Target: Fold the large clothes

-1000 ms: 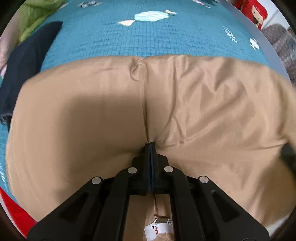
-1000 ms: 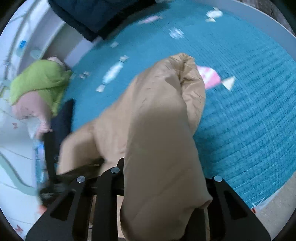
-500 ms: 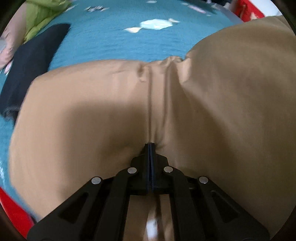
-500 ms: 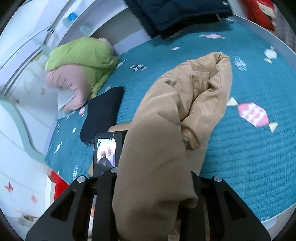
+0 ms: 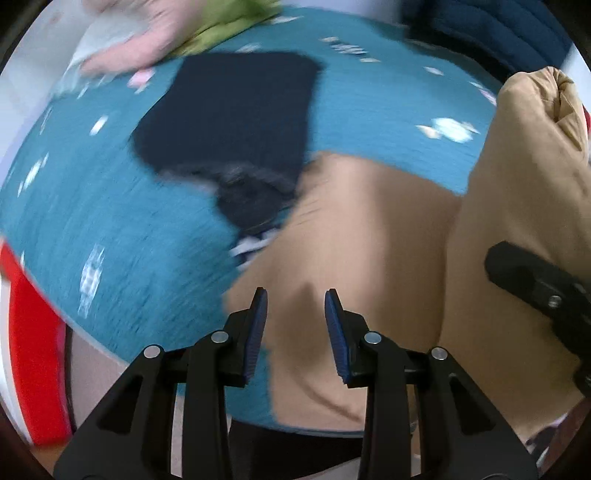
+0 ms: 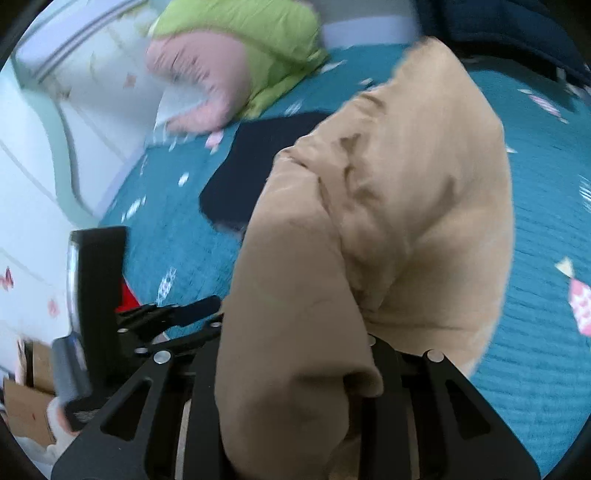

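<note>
Left view: left tool opening, empty; right view: tan garment gripped

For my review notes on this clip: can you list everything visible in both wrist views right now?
Tan garment: one, tan, bunched over the right tongs, the rest lying on the bedspread.
Bedspread: one, teal with small pale prints, under everything.
Dark garment: one, navy-black, flat on the bedspread beyond the tan one.
Green and pink bedding: one heap, lime and pink, at the far edge by the wall.
Dark blue quilt: one, navy, far right corner.
Red item: one, red, off the near left edge; what it is cannot be told.
Left tongs: black with blue pads, jaws opening, nothing between them, above the tan garment.
Right tongs: black, tips hidden under tan fabric they grip.
</note>
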Demonstrator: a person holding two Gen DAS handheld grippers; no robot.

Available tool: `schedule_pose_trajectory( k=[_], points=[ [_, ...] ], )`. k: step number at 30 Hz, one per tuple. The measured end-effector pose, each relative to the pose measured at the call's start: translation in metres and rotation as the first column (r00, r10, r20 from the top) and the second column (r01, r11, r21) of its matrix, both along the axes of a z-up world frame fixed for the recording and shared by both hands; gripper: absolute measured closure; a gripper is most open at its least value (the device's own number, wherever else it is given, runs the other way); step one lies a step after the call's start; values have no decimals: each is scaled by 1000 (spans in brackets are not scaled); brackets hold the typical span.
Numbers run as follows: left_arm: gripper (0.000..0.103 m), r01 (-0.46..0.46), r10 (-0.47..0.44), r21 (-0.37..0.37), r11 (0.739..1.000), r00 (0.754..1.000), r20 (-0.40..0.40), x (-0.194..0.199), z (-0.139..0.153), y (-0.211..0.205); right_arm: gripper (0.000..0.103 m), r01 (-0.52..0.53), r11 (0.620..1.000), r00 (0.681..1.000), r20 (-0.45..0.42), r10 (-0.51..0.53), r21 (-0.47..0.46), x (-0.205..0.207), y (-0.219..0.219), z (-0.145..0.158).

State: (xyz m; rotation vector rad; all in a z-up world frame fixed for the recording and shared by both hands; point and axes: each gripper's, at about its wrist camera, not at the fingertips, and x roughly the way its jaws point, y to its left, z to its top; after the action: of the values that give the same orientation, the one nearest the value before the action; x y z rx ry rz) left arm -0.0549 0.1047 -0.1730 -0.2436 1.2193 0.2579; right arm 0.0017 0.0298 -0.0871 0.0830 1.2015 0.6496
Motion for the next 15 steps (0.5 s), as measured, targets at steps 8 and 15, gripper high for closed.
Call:
schedule_pose_trajectory(
  k=[8, 15],
  points=[
    [70, -191, 187, -21, 981, 976, -116, -44, -32, 71, 58, -44, 998, 991, -130, 39, -33, 9, 76, -71],
    [70, -295, 293, 3, 955, 947, -129, -76, -26, 117, 39, -42, 988, 962, -262, 80, 147, 1, 97, -81]
  ],
)
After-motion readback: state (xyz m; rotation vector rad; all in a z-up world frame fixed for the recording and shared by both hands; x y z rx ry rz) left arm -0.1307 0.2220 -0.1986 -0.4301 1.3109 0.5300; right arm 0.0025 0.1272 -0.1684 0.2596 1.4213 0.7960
